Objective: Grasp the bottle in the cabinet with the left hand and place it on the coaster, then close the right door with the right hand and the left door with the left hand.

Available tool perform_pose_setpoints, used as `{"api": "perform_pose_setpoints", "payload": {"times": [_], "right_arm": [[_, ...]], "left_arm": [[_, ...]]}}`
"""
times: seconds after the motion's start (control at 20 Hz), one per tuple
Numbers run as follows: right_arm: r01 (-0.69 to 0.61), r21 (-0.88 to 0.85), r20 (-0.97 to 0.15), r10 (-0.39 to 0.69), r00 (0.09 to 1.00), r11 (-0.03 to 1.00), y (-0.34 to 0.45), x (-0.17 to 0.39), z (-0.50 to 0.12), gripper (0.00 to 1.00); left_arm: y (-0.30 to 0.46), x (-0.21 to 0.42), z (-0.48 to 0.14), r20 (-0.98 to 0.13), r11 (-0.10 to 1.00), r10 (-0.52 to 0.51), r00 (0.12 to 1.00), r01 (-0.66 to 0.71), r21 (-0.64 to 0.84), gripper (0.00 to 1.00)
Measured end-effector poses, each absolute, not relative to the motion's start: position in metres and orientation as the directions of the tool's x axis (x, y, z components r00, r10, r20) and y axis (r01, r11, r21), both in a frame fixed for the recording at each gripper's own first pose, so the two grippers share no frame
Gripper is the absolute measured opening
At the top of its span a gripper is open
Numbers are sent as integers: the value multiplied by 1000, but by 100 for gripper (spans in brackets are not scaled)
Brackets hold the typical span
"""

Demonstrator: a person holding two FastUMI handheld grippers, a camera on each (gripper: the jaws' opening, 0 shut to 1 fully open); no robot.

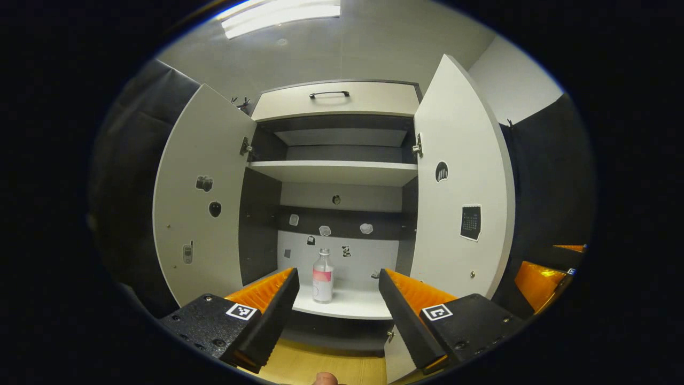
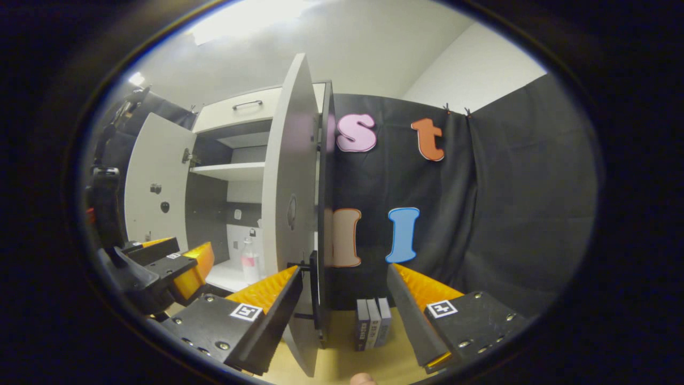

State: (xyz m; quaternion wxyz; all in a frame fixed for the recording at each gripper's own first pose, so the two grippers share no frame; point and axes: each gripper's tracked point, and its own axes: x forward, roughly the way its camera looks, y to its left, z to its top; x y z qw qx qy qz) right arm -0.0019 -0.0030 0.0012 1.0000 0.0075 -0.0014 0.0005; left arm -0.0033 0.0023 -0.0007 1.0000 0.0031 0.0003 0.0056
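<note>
Beyond left gripper (image 1: 337,289) — bottle (image 1: 323,276), ungripped

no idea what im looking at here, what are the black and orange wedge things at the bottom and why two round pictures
Those wedges are the two fingers of a handheld gripper, a clamp that a person carries in each hand. A fisheye camera rides on each one and looks forward along its fingers, hence two round pictures.

In the left gripper view, the left gripper is open and empty, facing a white cabinet with both doors swung wide. A small clear bottle with a pink and white label stands upright on the bottom shelf, untouched.

In the right gripper view, the right gripper is also open and empty. It faces the edge of the cabinet's right door. The left gripper appears farther off at the left. A few small grey boxes stand on the wooden table by the black cloth wall.
</note>
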Motion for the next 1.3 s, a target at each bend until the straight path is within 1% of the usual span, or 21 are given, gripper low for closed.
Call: {"api": "perform_pose_setpoints", "payload": {"times": [0.35,0.5,0.55,0.6,0.65,0.7,0.8,0.9,1.2,1.25,1.3], "right_arm": [[8,21,1,-8,1000,1000,-8,-3,1,96],[25,32,-2,-25,1000,999,-14,-1,3,96],[35,35,-3,-35,999,999,-17,0,3,93],[44,39,-3,-44,999,998,-18,1,4,93],[51,43,-4,-51,999,998,-19,2,5,96],[56,45,-3,-56,998,997,-19,4,7,96],[68,38,-7,-68,998,997,-16,8,10,96],[66,34,-7,-66,998,997,-11,12,11,96],[80,63,-3,-80,997,995,4,23,20,96],[84,73,0,-84,996,994,3,23,23,96],[95,82,4,-95,995,992,1,24,27,93]], "left_arm": [[6,-3,2,4,1000,19,1000,-19,22,96],[10,1,5,26,1000,13,1000,-14,22,96],[11,3,7,34,1000,9,999,-9,22,96],[12,6,8,38,1000,4,999,-4,21,96],[14,8,9,36,1000,-3,999,2,16,96],[16,11,9,34,1000,-7,999,7,12,96],[24,18,12,36,1000,-10,999,10,15,96],[34,25,8,12,1000,-9,1000,9,21,96],[73,58,1,-3,1000,10,1000,-10,18,96],[78,66,1,-1,1000,6,1000,-6,22,96],[81,72,-3,-7,1000,-3,1000,3,26,96]]}}
